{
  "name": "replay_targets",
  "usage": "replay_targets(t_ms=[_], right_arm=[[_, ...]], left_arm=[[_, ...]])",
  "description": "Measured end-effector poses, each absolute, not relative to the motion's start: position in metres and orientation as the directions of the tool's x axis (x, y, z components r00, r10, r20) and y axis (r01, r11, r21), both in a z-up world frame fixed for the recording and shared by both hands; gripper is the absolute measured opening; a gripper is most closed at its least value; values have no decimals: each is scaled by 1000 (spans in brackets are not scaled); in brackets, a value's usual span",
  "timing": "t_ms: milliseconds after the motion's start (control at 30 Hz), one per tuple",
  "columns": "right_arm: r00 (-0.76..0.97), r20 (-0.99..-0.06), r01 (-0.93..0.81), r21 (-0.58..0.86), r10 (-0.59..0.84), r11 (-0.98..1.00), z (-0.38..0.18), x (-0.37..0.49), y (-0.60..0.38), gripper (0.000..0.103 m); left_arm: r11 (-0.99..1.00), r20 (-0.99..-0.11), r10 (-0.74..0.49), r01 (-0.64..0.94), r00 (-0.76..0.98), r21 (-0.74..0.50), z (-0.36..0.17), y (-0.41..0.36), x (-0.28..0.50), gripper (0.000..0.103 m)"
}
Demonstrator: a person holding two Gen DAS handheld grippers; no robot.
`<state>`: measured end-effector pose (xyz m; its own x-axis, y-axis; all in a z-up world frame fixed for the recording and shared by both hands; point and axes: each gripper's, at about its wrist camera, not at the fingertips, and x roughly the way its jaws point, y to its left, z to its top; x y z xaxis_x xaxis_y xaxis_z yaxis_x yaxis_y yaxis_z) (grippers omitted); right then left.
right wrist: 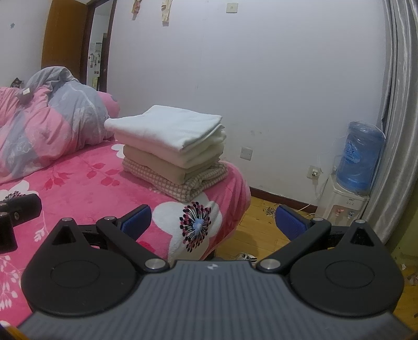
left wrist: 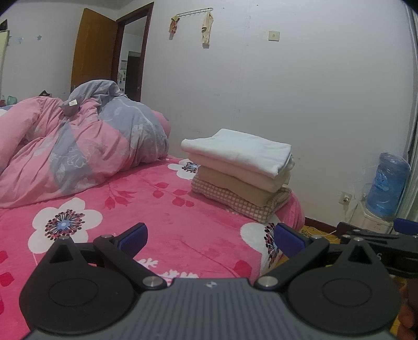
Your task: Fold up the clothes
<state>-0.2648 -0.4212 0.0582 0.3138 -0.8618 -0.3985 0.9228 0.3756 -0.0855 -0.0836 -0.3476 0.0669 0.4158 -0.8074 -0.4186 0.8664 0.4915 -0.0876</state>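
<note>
Left gripper (left wrist: pixel 210 239): fingers spread wide apart with nothing between them, hanging just above the pink flowered blanket (left wrist: pixel 167 209) on the bed.
Right gripper (right wrist: pixel 213 222): also spread wide and empty, held over the bed's corner, its left finger above the blanket and its right finger above the wooden floor (right wrist: pixel 258 232).
Folded clothes (left wrist: pixel 239 172): a tidy stack ahead of both grippers, sitting on the blanket near the bed's far corner, close to the wall; it lies ahead and slightly right of the left gripper, ahead and slightly left of the right one.
Stack order: a white piece (right wrist: pixel 167 128) on top, a pale pink or cream one beneath it, then a tan one, and a checked piece (right wrist: pixel 183 183) at the bottom, touching the blanket.
Duvet (left wrist: pixel 78 146): a rumpled pink and grey heap well off to the left of the grippers, apart from the stack.
Neighbouring tool: from the left wrist view the right gripper's black frame shows at the right edge; from the right wrist view a black part of the left one shows at the left edge.
Water dispenser (right wrist: pixel 347 188): ahead and to the right of the right gripper, against the wall, with a blue bottle (right wrist: pixel 360 157) on top, beside a grey curtain (right wrist: pixel 399 130).
Wall hooks (left wrist: pixel 193 13): high ahead, with two small garments hanging.
</note>
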Motion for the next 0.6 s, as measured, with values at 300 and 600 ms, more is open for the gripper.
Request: replay_targets(t_ms=[300,600], right_arm=[[310,-399,924,-89,-863,373,58,-263,-420,102],[314,-402,921,-92,-860,379,58,-260,-421,102]], left_arm=[[492,-420,-807,866,415,-90,66,-347,-82,103],[498,-418,-806,862,420,-92,66,-347,-79,103]])
